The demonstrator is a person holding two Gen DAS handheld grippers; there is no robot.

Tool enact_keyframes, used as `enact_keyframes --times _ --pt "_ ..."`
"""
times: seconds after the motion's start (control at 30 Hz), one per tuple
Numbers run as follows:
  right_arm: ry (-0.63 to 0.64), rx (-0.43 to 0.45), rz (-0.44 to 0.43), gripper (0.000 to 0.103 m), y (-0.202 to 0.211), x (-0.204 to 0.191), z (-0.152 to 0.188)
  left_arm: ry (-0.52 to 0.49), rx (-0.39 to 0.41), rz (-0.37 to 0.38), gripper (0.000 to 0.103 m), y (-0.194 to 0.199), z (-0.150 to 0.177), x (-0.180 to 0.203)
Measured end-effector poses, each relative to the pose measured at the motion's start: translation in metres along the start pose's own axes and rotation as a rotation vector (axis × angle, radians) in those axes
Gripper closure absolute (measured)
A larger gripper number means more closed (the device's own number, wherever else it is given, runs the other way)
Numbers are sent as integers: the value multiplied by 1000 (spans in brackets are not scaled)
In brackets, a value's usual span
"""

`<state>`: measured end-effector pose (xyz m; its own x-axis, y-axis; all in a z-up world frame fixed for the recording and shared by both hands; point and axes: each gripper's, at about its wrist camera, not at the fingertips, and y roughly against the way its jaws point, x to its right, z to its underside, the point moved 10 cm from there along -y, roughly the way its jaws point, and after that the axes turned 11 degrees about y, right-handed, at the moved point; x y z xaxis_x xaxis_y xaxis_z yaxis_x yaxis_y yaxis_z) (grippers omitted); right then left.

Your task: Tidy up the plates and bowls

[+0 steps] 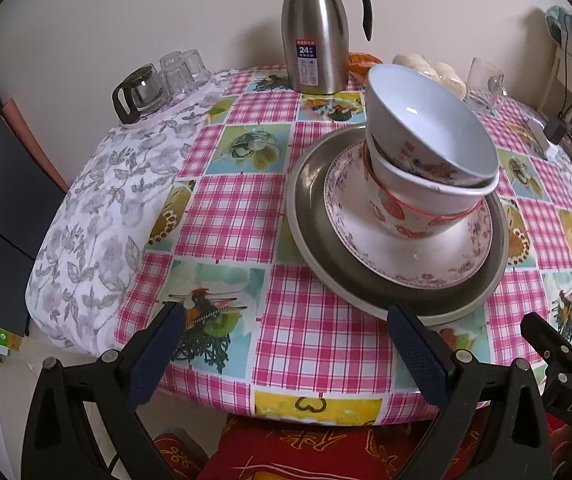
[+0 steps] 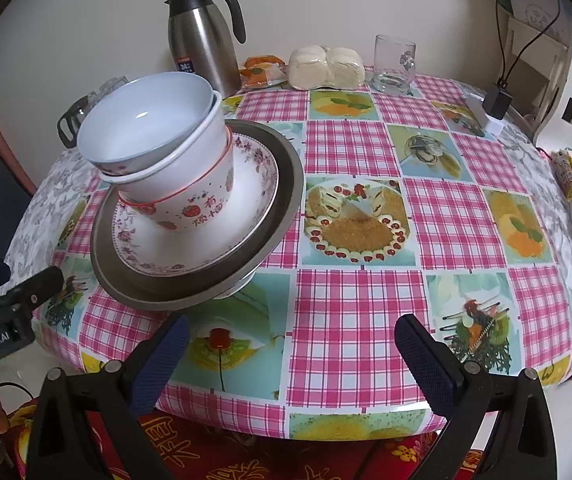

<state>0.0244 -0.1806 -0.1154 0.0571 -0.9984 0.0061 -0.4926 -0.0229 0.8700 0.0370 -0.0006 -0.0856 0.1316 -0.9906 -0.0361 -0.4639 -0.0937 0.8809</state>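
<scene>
Standing left of the table's [image 2: 357, 148] middle, a grey metal plate [image 2: 282, 184] carries a floral-rimmed plate [image 2: 206, 248], then a strawberry-printed bowl [image 2: 194, 200] with a pale blue bowl [image 2: 146, 116] tilted inside. Left gripper [image 1: 286, 344] hangs spread wide and empty near the stack's edge; right gripper [image 2: 291, 344] likewise gapes empty over checked cloth.

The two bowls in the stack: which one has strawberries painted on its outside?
The lower bowl, which sits directly on the floral plate. It shows red strawberries and a thin red line on its outside. The tilted upper bowl, nested inside it, is pale blue-white inside.
</scene>
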Motion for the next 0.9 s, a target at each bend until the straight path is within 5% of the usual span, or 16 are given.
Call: enact_keyframes --times 0.9 --pt "1 -14 4 0 1 -6 19 -3 -34 -19 2 -1 22 -13"
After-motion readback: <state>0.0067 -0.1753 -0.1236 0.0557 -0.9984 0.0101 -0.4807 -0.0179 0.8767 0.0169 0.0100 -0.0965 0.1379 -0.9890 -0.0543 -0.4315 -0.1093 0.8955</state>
